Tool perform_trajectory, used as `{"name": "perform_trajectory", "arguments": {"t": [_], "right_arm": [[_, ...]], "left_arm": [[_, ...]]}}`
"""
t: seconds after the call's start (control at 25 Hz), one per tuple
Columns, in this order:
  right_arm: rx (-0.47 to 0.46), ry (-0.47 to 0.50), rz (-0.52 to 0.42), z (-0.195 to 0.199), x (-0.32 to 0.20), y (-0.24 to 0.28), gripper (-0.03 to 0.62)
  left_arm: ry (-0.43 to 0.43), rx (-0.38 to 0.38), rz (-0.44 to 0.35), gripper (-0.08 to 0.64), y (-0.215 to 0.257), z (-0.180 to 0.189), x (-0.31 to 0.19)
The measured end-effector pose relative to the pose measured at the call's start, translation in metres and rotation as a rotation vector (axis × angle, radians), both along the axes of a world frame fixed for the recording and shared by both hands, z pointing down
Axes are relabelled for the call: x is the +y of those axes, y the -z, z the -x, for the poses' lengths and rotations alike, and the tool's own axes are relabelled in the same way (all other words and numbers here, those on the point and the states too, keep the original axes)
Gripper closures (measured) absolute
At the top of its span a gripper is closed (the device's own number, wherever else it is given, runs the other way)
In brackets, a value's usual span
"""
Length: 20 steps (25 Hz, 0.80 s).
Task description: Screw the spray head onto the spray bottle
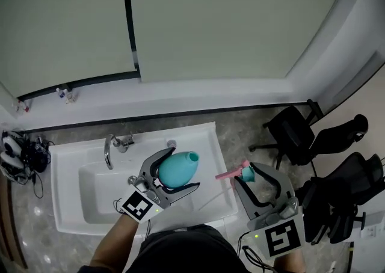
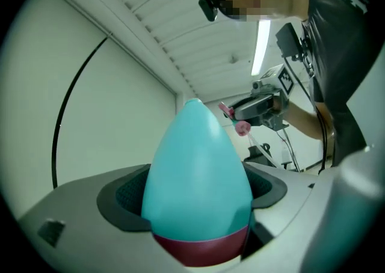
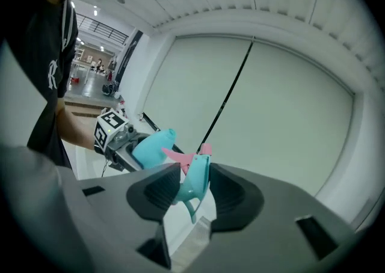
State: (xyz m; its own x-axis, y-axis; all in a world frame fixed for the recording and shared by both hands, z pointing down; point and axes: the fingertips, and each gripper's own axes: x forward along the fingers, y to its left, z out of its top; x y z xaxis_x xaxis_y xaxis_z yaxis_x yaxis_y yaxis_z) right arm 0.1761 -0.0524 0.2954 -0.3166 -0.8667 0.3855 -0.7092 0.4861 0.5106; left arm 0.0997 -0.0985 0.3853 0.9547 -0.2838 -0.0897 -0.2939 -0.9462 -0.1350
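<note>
Holding the teal spray bottle by its round body above the white sink, the left gripper has both jaws pressed on it, and the open neck points to the right. The right gripper has its jaws closed narrowly on the teal spray head, whose pink part points toward the bottle. The spray head is near the bottle's neck but apart from it, beside the sink's right edge.

Blue-green spray bottle, dark red band at its bottom. Blue-green spray head with pink parts. Grey left gripper and right gripper, black pads, black-and-white square patterns on the cubes. White sink. Black chairs.
</note>
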Motion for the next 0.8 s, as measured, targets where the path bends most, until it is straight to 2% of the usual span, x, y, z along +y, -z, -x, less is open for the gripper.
{"name": "perform_trajectory", "arguments": {"t": [0.04, 0.12, 0.2, 0.36, 0.48, 0.6, 0.8], "right_arm": [[-0.003, -0.005, -0.030, 0.001, 0.000, 0.016, 0.438], [-0.066, -0.056, -0.087, 0.001, 0.000, 0.049, 0.438], [-0.091, -0.085, -0.146, 0.001, 0.001, 0.080, 0.438], [-0.003, -0.042, -0.295, 0.010, -0.004, 0.136, 0.439], [0.048, -0.003, -0.372, 0.025, -0.009, 0.159, 0.439], [0.089, 0.019, -0.397, 0.039, -0.015, 0.161, 0.439], [0.153, 0.009, -0.432, 0.046, -0.011, 0.165, 0.439]], "left_arm": [[-0.003, 0.049, 0.021, 0.121, 0.006, 0.004, 0.004], [-0.018, 0.127, 0.061, 0.121, 0.014, 0.010, 0.011], [-0.035, 0.161, 0.083, 0.121, 0.016, 0.014, 0.019], [-0.052, 0.164, 0.085, 0.121, 0.011, 0.015, 0.030], [-0.051, 0.163, 0.063, 0.121, 0.012, 0.014, 0.037], [-0.055, 0.156, 0.045, 0.121, 0.014, 0.012, 0.042], [-0.048, 0.134, 0.064, 0.121, 0.007, 0.014, 0.043]]}}
